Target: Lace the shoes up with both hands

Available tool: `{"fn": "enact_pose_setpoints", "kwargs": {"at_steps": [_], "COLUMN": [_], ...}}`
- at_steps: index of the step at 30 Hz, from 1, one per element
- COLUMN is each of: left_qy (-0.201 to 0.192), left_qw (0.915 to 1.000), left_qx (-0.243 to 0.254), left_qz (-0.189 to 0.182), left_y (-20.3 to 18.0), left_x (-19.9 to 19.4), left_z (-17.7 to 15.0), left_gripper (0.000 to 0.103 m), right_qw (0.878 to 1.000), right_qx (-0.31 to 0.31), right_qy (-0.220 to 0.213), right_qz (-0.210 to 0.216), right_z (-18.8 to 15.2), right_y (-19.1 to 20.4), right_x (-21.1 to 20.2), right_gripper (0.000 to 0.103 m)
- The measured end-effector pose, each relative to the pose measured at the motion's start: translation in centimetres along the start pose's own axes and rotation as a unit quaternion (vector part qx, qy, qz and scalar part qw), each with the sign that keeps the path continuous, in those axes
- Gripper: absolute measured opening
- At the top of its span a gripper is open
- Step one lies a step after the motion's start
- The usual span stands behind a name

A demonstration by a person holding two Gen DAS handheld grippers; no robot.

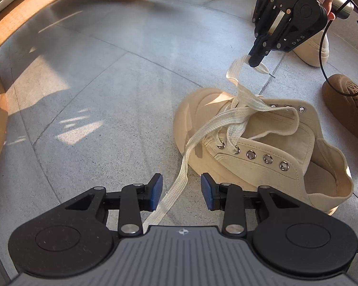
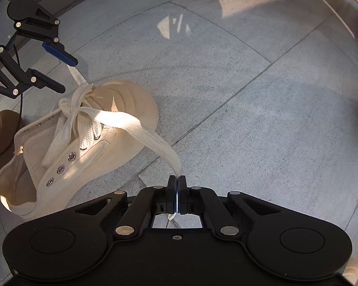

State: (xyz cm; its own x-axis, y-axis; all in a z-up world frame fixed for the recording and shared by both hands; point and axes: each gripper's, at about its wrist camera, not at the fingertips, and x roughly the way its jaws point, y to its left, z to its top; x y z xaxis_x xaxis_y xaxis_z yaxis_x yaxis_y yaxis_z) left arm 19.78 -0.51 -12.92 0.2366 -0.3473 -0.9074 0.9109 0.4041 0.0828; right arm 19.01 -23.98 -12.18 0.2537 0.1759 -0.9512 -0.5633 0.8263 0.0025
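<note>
A cream canvas high-top shoe (image 1: 262,147) (image 2: 83,143) lies on the grey tiled floor, laced through its lowest eyelets only. My left gripper (image 1: 181,190) (image 2: 66,75) is open. One flat cream lace end (image 1: 174,190) runs between its blue pads (image 1: 156,190) without being pinched. My right gripper (image 2: 177,183) (image 1: 256,59) is shut on the other lace end (image 2: 155,140) close to its tip, beyond the shoe's toe. That lace rises from the eyelets to its jaws.
A second cream shoe (image 1: 315,50) sits behind the right gripper. A brown patterned shoe (image 1: 346,102) (image 2: 0,133) lies beside the laced one. A black cable (image 1: 322,59) hangs from the right gripper. Curved wooden furniture (image 1: 23,16) borders the floor.
</note>
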Motion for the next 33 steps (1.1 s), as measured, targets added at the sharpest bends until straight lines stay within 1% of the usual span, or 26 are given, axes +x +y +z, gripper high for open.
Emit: {"fn": "enact_pose_setpoints", "kwargs": {"at_steps": [3,6,8,9,12,14,16,18,20,22,25,28,31,33], "left_qy": [0.004,-0.002,-0.009,-0.012,-0.022,-0.024,-0.009,0.002,0.01,0.016,0.03,0.032,0.035,0.037], "left_qw": [1.0,0.9999,0.9995,0.9993,0.9957,0.9939,0.995,0.9959,0.9949,0.9949,0.9967,0.9968,0.9975,0.9975], "left_qx": [0.004,0.007,0.005,0.001,-0.024,-0.029,-0.028,-0.042,-0.058,-0.059,-0.046,-0.046,-0.035,-0.033], "left_qz": [0.002,-0.01,-0.028,-0.035,-0.086,-0.104,-0.096,-0.08,-0.082,-0.08,-0.06,-0.056,-0.051,-0.05], "left_y": [-0.1,-0.6,-1.0,-1.0,-1.6,-2.4,-3.4,-3.9,-3.8,-3.6,-3.7,-3.7,-3.8,-3.8], "left_x": [-0.1,-0.5,-1.2,-1.4,-2.7,-3.1,-2.7,-1.9,-1.3,-0.9,-0.8,-0.8,-0.8,-0.8], "left_z": [-0.1,0.2,0.8,1.0,2.4,3.3,3.9,4.3,4.5,4.6,4.5,4.5,4.6,4.6], "left_gripper": [0.034,0.034,0.034,0.034,0.034,0.034,0.036,0.036,0.036,0.037,0.037,0.037,0.037,0.037], "right_qw": [0.999,0.997,0.995,0.994,0.991,0.989,0.989,0.987,0.985,0.982,0.978,0.974,0.972,0.972], "right_qx": [0.021,0.037,0.041,0.047,0.065,0.069,0.071,0.074,0.08,0.093,0.109,0.117,0.113,0.115], "right_qy": [0.001,-0.001,-0.001,-0.001,-0.003,-0.002,-0.001,0.003,0.01,0.015,0.025,0.033,0.036,0.035], "right_qz": [-0.027,-0.064,-0.094,-0.101,-0.119,-0.128,-0.133,-0.14,-0.152,-0.162,-0.176,-0.19,-0.202,-0.2], "right_z": [-1.5,-2.8,-3.3,-3.6,-4.2,-4.5,-4.8,-5.1,-5.5,-5.9,-6.8,-7.6,-7.8,-7.8], "right_y": [-1.1,-1.8,-2.3,-2.7,-3.6,-4.0,-4.1,-4.2,-4.5,-4.9,-5.5,-6.1,-6.2,-6.3], "right_x": [-1.5,-3.4,-4.6,-5.2,-6.9,-7.7,-8.3,-8.8,-9.3,-9.5,-9.8,-9.8,-9.8,-10.0], "right_gripper": [0.0,0.0,0.0,0.0,0.0,0.0,0.0,0.0,0.0,0.0,0.0,0.0,0.0,0.0]}}
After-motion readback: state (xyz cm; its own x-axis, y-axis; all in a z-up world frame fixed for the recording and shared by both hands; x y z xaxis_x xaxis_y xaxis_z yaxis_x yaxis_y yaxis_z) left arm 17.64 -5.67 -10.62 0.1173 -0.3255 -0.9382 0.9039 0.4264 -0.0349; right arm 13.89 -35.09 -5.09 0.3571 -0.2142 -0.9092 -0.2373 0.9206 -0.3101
